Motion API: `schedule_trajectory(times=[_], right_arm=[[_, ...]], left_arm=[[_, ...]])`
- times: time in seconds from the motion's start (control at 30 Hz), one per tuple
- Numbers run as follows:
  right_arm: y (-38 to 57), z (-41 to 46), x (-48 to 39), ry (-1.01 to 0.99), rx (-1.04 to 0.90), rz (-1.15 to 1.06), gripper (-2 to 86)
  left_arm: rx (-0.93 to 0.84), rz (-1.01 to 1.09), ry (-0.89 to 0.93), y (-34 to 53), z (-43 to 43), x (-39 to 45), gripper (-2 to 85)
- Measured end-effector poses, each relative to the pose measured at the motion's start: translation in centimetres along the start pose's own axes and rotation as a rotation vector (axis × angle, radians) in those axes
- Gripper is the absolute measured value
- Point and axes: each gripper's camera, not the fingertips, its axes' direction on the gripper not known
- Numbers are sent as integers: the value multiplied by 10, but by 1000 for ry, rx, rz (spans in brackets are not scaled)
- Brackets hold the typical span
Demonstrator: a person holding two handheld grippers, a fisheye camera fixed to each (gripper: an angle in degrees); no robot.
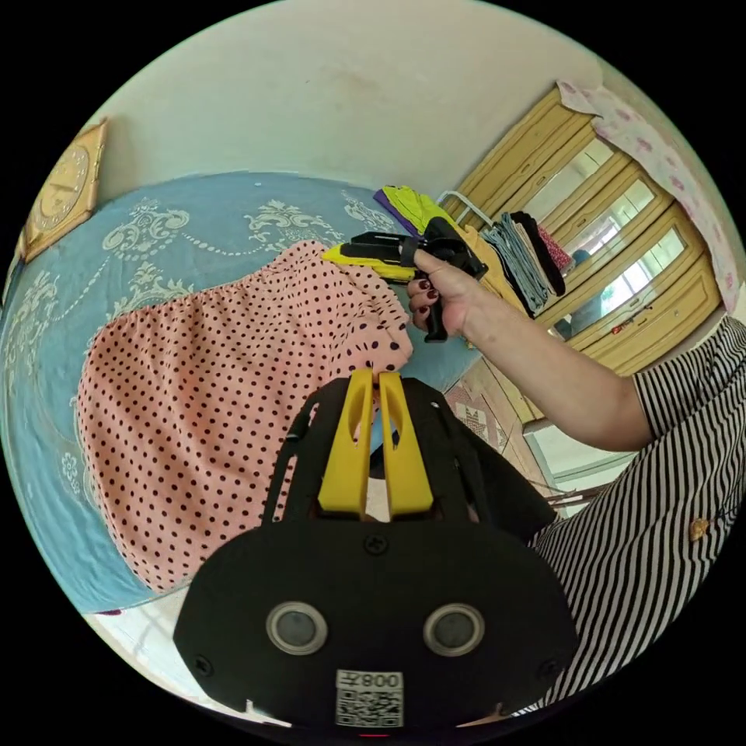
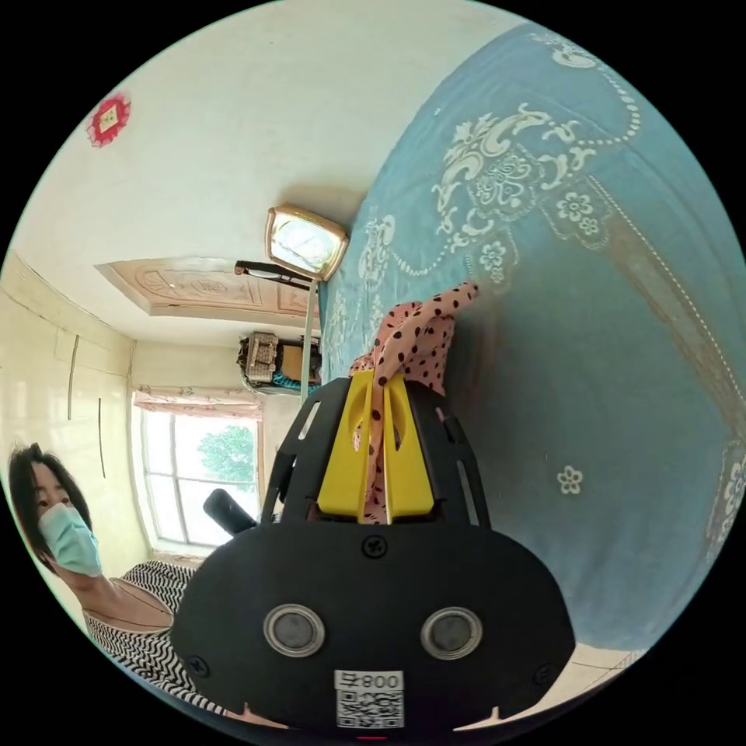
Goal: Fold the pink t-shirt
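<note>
Blue patterned bed (image 1: 47,435); pink t-shirt (image 1: 210,404) spread on it.

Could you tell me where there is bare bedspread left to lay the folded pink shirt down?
The blue bedspread is bare between the pink t-shirt and the wall, by the clock. It is crowded beyond the right gripper, where clothes are stacked.
</note>
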Motion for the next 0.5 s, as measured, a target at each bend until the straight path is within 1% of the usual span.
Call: schedule_trajectory(times=[0.13,0.2,0.33,0.5], right_arm=[[-7,46,-57,-4,-47,-110,18],[-10,86,-92,38,-102,-182,18],[-10,150,-129,71,-206,-237,18],[-5,229,-157,145,-329,-248,18]], left_arm=[[96,-146,-16,32,-59,-44,12],[151,-243,-33,56,-95,-72,12],[199,-383,-47,92,-134,-112,12],[246,-542,-12,133,-170,-158,13]])
